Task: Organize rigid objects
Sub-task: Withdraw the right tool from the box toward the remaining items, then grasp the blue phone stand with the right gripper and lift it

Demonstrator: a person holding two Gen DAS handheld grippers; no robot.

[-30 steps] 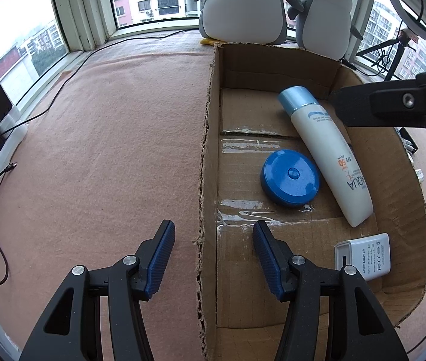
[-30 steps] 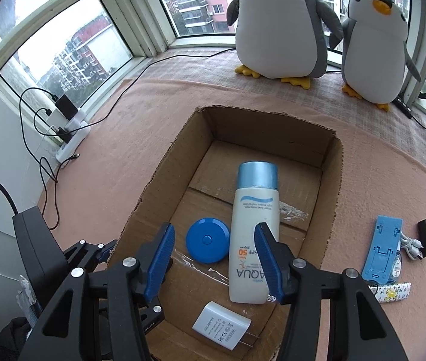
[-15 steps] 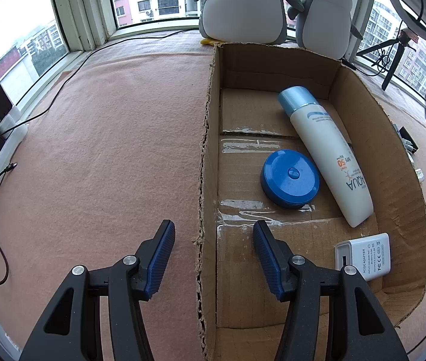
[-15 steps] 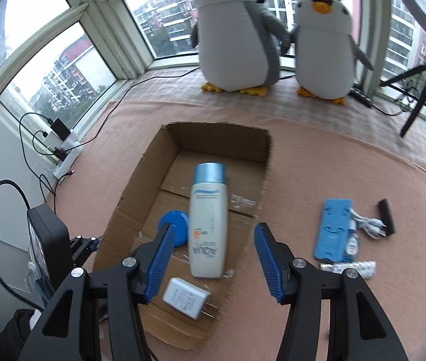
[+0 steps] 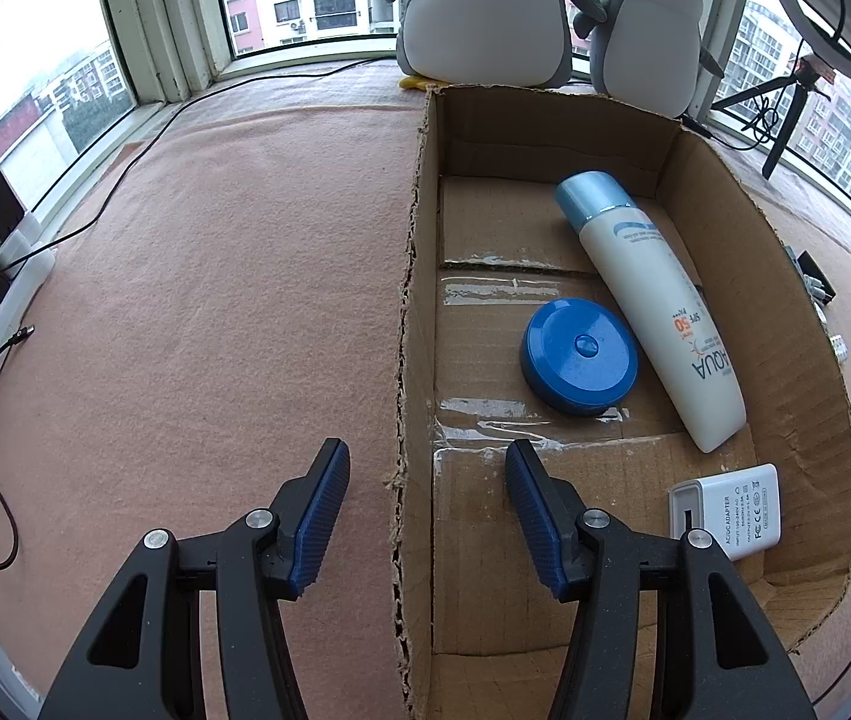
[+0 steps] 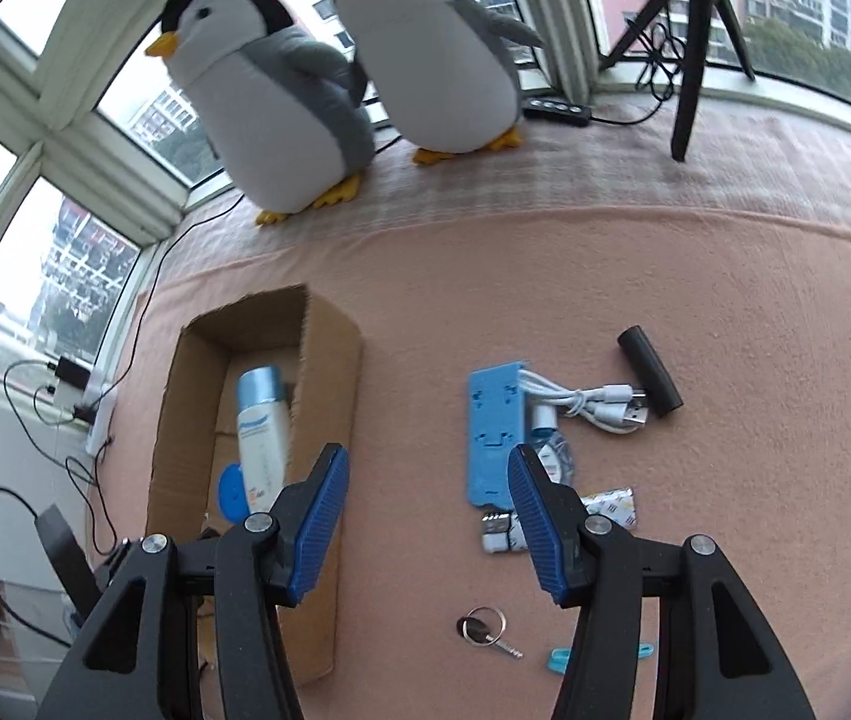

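Two grippers are seen with their jaws spread apart and nothing between them. The left gripper (image 5: 425,480) is held astride the torn left wall of the cardboard box (image 5: 410,324), one finger outside over the pink cloth (image 5: 215,300) and the other inside above the box floor. Within the box, a white sunscreen bottle (image 5: 659,312) is laid diagonally with its blue cap toward the far wall, a round blue lid (image 5: 578,357) is set just beside it on the left, and a white power adapter (image 5: 725,510) is placed near the right wall at the near end. Bare floor is left at the far left corner and along the near edge of the box. The right gripper (image 6: 425,486) is held above open cloth to the right of the box, with a clear strip between the box wall and the loose items. These are clustered closely: a blue plastic holder (image 6: 491,420), a white cable (image 6: 587,402) touching a black cylinder (image 6: 650,378), a patterned packet (image 6: 608,504) beside the right finger, and, nearer, a key on a ring (image 6: 485,642) and a teal clip (image 6: 560,657). Wide unoccupied cloth is seen beyond the cylinder, up to two plush penguins (image 6: 281,108) and a tripod (image 6: 689,30) at the window.
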